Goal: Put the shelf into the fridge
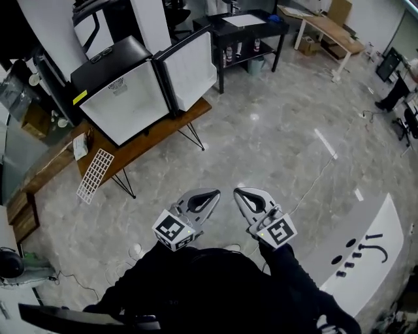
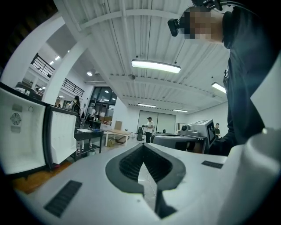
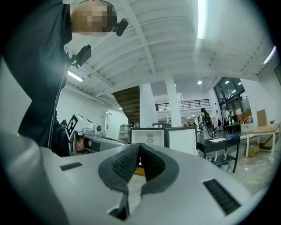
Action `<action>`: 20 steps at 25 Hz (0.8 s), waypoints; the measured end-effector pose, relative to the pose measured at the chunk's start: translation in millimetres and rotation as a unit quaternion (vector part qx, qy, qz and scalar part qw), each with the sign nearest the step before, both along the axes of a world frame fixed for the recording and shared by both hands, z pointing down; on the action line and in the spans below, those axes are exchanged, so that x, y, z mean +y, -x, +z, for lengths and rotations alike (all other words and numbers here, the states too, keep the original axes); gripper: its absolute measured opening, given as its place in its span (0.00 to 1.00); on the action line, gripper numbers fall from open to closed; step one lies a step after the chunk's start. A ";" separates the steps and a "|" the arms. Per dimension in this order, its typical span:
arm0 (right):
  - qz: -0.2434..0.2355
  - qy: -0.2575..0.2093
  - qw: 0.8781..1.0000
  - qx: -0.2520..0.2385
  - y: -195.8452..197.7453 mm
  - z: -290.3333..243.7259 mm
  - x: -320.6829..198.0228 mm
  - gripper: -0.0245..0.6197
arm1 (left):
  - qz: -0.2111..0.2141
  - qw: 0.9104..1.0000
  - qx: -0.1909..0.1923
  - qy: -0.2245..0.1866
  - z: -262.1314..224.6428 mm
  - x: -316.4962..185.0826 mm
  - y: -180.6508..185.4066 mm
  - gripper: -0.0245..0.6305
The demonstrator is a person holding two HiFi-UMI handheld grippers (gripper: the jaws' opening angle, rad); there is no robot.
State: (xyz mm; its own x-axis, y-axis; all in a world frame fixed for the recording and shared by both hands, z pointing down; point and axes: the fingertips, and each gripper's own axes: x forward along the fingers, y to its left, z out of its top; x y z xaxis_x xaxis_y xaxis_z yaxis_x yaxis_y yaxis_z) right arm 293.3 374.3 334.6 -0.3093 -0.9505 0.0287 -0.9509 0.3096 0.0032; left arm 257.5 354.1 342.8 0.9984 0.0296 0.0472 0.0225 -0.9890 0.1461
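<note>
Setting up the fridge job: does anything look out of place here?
Yes: the white wire shelf is outside the open fridge, apparently propped tilted against the wooden bench beside it. Nothing else stands out.

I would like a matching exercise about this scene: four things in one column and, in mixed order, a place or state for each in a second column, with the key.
1 shelf
2 fridge
3 left gripper
4 side table

A jaws shut, nothing between them
B black, with a white sheet on top
C door open, standing on the wooden bench
D white grid at the bench's end, outside the fridge

Pairs: 1-D, 2-C, 3-A, 4-B
</note>
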 end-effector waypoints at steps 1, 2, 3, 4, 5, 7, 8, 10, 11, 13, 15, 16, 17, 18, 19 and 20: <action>-0.007 -0.001 1.000 -0.001 7.9 -0.4 -10.4 0.05 | -0.009 1.000 0.001 0.000 -0.3 -9.8 8.8 0.05; -0.015 0.000 1.000 -0.003 16.1 -0.4 -21.0 0.05 | -0.018 1.000 0.002 0.001 -0.1 -20.0 18.0 0.05; -0.021 0.001 1.000 -0.005 24.4 -0.4 -31.6 0.05 | -0.027 1.000 0.003 0.001 0.4 -30.4 27.5 0.05; -0.026 0.002 1.000 -0.009 32.6 -0.8 -42.3 0.05 | -0.035 0.999 0.003 0.002 0.9 -40.9 36.9 0.05; -0.030 0.002 0.999 -0.014 40.7 -1.4 -52.8 0.05 | -0.041 0.999 0.003 0.002 1.3 -51.2 45.8 0.05; -0.038 0.004 0.999 -0.021 56.3 -1.3 -72.8 0.05 | -0.051 0.999 0.005 0.002 1.8 -70.4 62.7 0.05; -0.044 0.004 0.999 -0.025 64.6 -0.7 -82.8 0.05 | -0.055 0.998 0.006 0.002 2.1 -79.6 71.1 0.05; -0.060 0.005 0.998 -0.031 83.7 -0.6 -104.0 0.05 | -0.069 0.998 0.010 0.003 2.4 -99.0 89.7 0.05; -0.067 0.006 0.997 -0.034 94.8 -1.7 -114.7 0.05 | -0.076 0.997 0.012 0.005 2.4 -109.0 100.1 0.05; -0.081 0.008 0.996 -0.035 119.0 -2.3 -135.2 0.05 | -0.086 0.996 0.015 0.007 2.0 -128.8 122.1 0.05; -0.095 0.009 0.995 -0.034 145.5 -3.7 -155.9 0.05 | -0.094 0.995 0.019 0.011 2.1 -148.7 145.1 0.05; -0.101 0.008 0.994 -0.035 159.4 -5.6 -166.7 0.05 | -0.100 0.995 0.022 0.013 2.8 -158.6 157.1 0.05; -0.108 0.010 0.993 -0.036 173.0 -5.4 -177.0 0.05 | -0.106 0.994 0.025 0.016 3.8 -168.4 169.6 0.05; -0.116 0.014 0.992 -0.036 186.5 -3.2 -186.9 0.05 | -0.113 0.993 0.027 0.017 5.0 -178.0 182.4 0.05; -0.124 0.015 0.991 -0.037 200.2 -1.3 -196.8 0.05 | -0.120 0.992 0.028 0.017 6.2 -187.4 195.6 0.05; -0.133 0.014 0.990 -0.038 214.2 -0.1 -206.7 0.05 | -0.127 0.991 0.029 0.017 7.5 -196.5 209.0 0.05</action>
